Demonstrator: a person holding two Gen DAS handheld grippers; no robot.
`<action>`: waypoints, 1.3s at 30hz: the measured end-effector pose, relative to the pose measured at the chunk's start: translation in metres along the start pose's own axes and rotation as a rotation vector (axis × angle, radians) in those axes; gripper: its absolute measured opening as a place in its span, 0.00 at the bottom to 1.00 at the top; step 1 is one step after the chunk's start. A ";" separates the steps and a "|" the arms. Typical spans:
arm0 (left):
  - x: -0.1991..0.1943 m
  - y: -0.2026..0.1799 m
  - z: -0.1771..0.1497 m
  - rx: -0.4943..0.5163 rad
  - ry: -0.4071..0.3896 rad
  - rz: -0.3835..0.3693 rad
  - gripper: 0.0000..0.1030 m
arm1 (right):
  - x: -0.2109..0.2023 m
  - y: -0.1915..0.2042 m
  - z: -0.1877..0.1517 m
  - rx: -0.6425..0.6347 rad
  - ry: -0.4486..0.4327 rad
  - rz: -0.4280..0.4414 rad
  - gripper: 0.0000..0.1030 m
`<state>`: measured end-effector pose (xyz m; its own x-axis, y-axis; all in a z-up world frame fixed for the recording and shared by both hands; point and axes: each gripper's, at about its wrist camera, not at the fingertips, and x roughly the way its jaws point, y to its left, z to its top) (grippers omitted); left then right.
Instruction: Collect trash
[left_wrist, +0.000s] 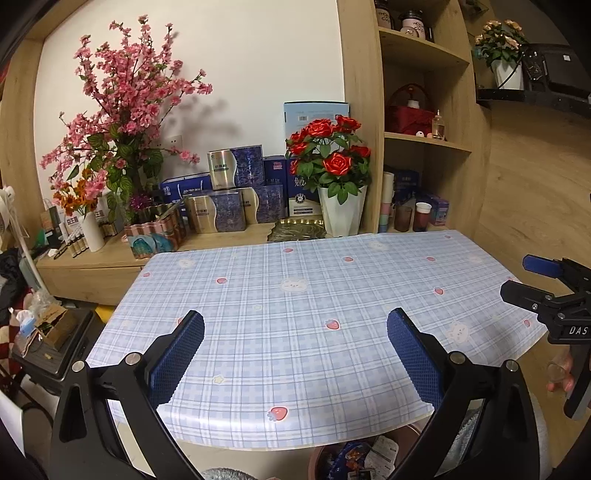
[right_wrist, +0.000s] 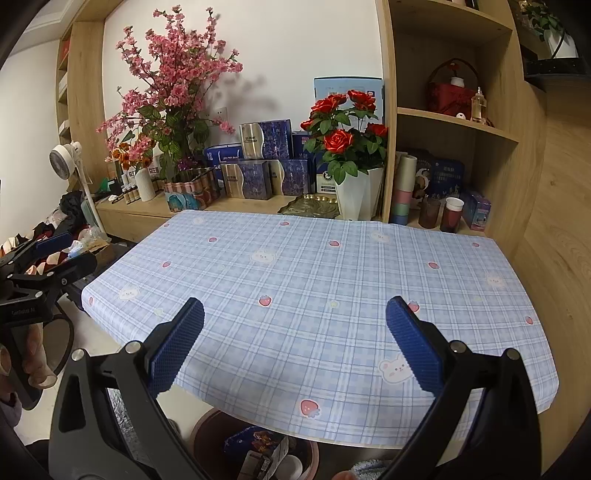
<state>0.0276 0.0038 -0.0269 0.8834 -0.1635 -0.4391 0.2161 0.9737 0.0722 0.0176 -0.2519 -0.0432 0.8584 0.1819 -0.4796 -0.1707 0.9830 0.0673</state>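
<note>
We hold the left claw released and empty over the near edge of the tabletop, which carries no trash that we can see. The trash lies in the brown bin on the floor under that edge, below and behind both claws. The right claw is released too and empty. We judge the bin roughly between the two claws.

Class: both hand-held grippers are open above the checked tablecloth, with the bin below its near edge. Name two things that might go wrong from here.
1. The bin sits partly under the table edge, so dropped trash might miss it.
2. A forward sweep could topple the rose vase or cups just beyond the far edge.
</note>
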 end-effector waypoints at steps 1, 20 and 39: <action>0.000 0.001 0.000 -0.001 0.001 0.003 0.94 | 0.000 0.001 0.000 -0.001 0.001 -0.001 0.94; 0.000 0.012 -0.004 -0.014 0.008 0.033 0.94 | 0.004 0.011 0.001 -0.038 -0.005 -0.037 0.94; 0.001 0.017 -0.006 -0.032 0.025 0.043 0.94 | 0.004 0.009 0.001 -0.034 -0.012 -0.053 0.94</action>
<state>0.0294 0.0209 -0.0312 0.8807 -0.1176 -0.4589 0.1643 0.9844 0.0630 0.0200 -0.2427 -0.0434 0.8721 0.1304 -0.4716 -0.1413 0.9899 0.0124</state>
